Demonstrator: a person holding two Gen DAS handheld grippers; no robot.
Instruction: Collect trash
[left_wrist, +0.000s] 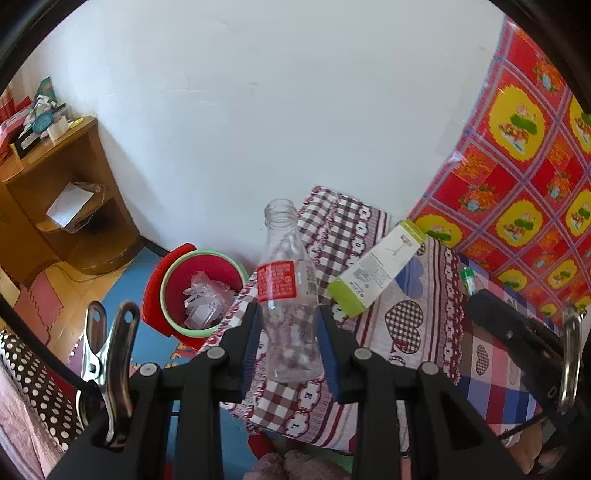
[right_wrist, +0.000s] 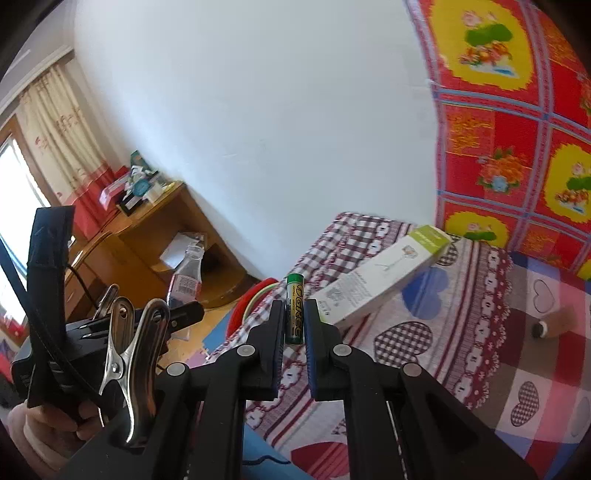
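- Trash first: a clear plastic bottle (left_wrist: 290, 291) with a red label and no cap stands upright between the fingers of the left gripper (left_wrist: 290, 336), pinched at its lower body, held over the near corner of the bed.
- Over on the other side, the right gripper (right_wrist: 294, 325) is nearly closed on a green and yellow battery (right_wrist: 294, 308), which stands upright between its blue pads.
- Down on the floor, a red bin (left_wrist: 199, 288) with a green rim sits just beyond the bed's corner, with crumpled clear plastic (left_wrist: 207, 299) already inside.
- A long white box (left_wrist: 376, 267) with lime-green ends lies on the patchwork bedcover (left_wrist: 424, 332), to the right of the bottle.
- In the right wrist view a small brown object (right_wrist: 557, 325) rests further right on the cover; too blurred to name.
- Behind it all: white wall (left_wrist: 277, 110), a red and yellow flowered sheet (left_wrist: 524, 166) hanging at the right, and a wooden shelf unit (left_wrist: 62, 199) piled with clutter at the left.
- A hand (right_wrist: 48, 432) grips the left gripper's handle at the lower left of the right wrist view.
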